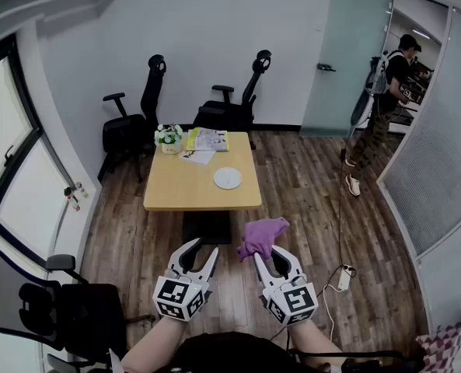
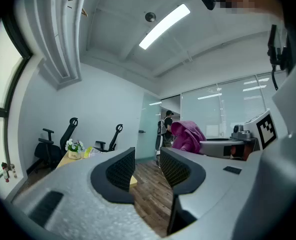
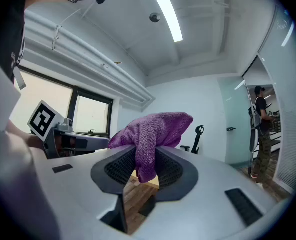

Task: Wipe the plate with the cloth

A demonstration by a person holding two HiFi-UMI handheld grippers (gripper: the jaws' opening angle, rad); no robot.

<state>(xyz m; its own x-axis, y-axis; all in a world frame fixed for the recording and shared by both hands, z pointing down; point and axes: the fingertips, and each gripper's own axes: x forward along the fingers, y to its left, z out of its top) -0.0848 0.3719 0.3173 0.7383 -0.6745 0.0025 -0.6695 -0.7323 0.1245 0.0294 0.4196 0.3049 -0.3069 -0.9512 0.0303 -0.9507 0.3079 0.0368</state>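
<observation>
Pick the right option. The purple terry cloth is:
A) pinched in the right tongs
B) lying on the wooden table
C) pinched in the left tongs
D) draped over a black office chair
A: in the right gripper view the purple terry cloth sits pinched between the jaws of the right tongs.

Plate [image 1: 228, 178] on table [image 1: 176, 191], right half (chairs [image 1: 137, 127] behind).

Fuzzy purple cloth [image 3: 152, 129], pale wooden table [image 1: 183, 189] (matt), smooth white plate [image 1: 228, 178], wood-plank floor [image 1: 308, 185]
</observation>
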